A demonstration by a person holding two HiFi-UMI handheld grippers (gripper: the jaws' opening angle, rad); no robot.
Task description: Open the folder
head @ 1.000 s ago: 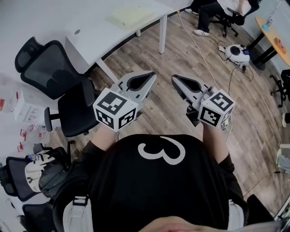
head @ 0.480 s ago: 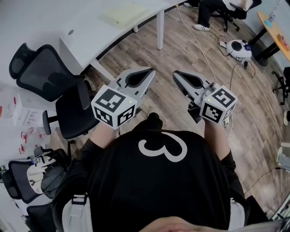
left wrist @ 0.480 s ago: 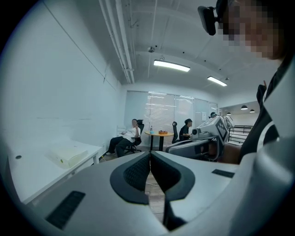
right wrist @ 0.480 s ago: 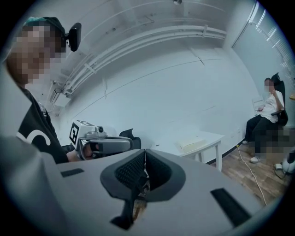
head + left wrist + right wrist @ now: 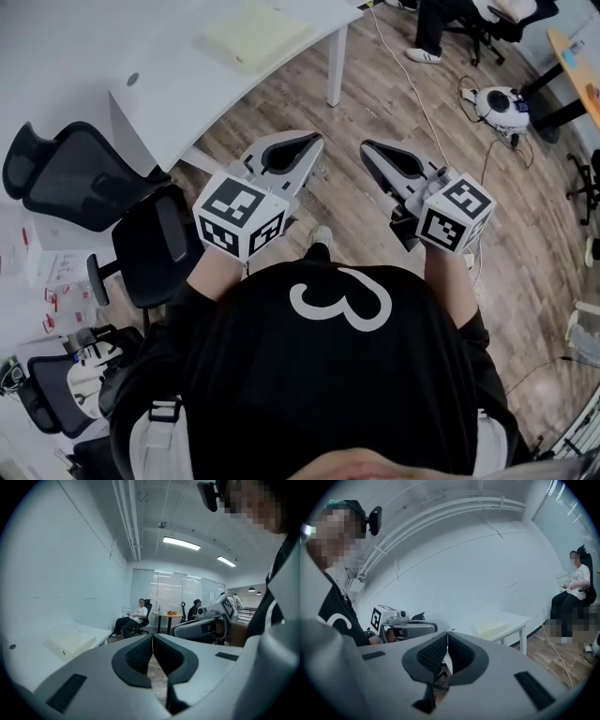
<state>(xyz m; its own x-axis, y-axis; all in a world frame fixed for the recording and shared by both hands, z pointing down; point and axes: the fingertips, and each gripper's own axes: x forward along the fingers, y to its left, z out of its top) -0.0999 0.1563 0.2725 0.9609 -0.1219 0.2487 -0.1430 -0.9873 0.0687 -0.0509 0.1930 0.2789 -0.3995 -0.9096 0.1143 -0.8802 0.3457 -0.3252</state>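
A pale yellow folder [image 5: 258,36] lies closed on the white desk [image 5: 178,89] at the top of the head view. It also shows in the left gripper view as the folder [image 5: 70,644] at lower left, and in the right gripper view as the folder [image 5: 492,629] on the desk. My left gripper [image 5: 314,141] and right gripper [image 5: 367,147] are held side by side above the wooden floor, short of the desk, pointing toward it. Both are shut with nothing between the jaws, as the left gripper [image 5: 153,637] and right gripper [image 5: 447,633] show in their own views.
Black office chairs [image 5: 94,178] stand at the left beside the desk. A white round device [image 5: 497,101] with cables lies on the floor at the right. A seated person [image 5: 133,620] and a round wooden table [image 5: 168,615] are at the room's far end.
Both grippers have been carried forward toward the desk, and the desk and folder sit nearer in the head view. The jaws stayed shut.
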